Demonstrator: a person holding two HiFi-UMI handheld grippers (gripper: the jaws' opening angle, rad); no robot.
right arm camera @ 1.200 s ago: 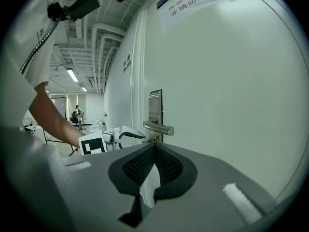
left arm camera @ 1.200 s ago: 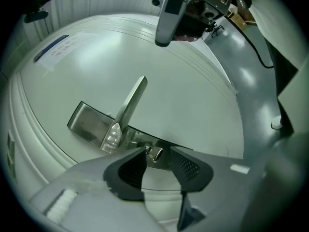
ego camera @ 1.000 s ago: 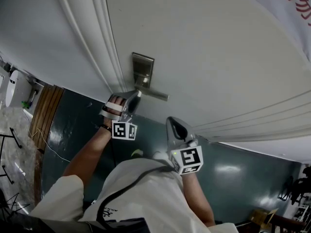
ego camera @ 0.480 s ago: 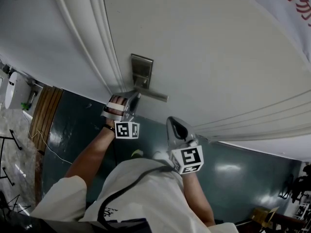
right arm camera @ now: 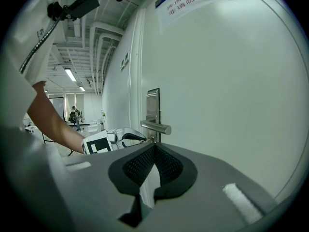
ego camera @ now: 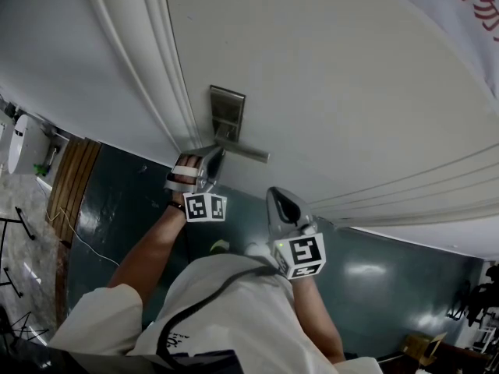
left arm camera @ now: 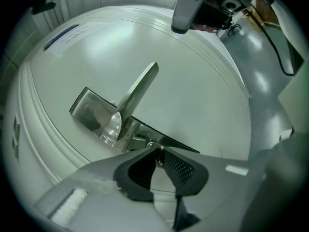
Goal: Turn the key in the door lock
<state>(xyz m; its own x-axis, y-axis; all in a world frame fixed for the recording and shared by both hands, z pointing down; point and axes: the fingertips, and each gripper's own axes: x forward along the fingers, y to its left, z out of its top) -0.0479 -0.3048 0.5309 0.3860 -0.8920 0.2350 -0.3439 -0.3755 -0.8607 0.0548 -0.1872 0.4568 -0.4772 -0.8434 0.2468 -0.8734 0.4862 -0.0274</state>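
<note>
Left gripper's (left arm camera: 157,152) mesh-textured jaws, just closing, pinch the small metal key (left arm camera: 153,144).

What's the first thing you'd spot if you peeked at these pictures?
The shiny silver door handle on the big white door, in the middle of the head view. Just below it, the left tongs have just been closing and now pinch a small key in the lock. The right tongs wait off to the side, shut on nothing.

Left tongs (left arm camera: 158,153), jaws just closing, pinched on key (left arm camera: 152,144); right tongs (right arm camera: 153,145) together, empty.
</note>
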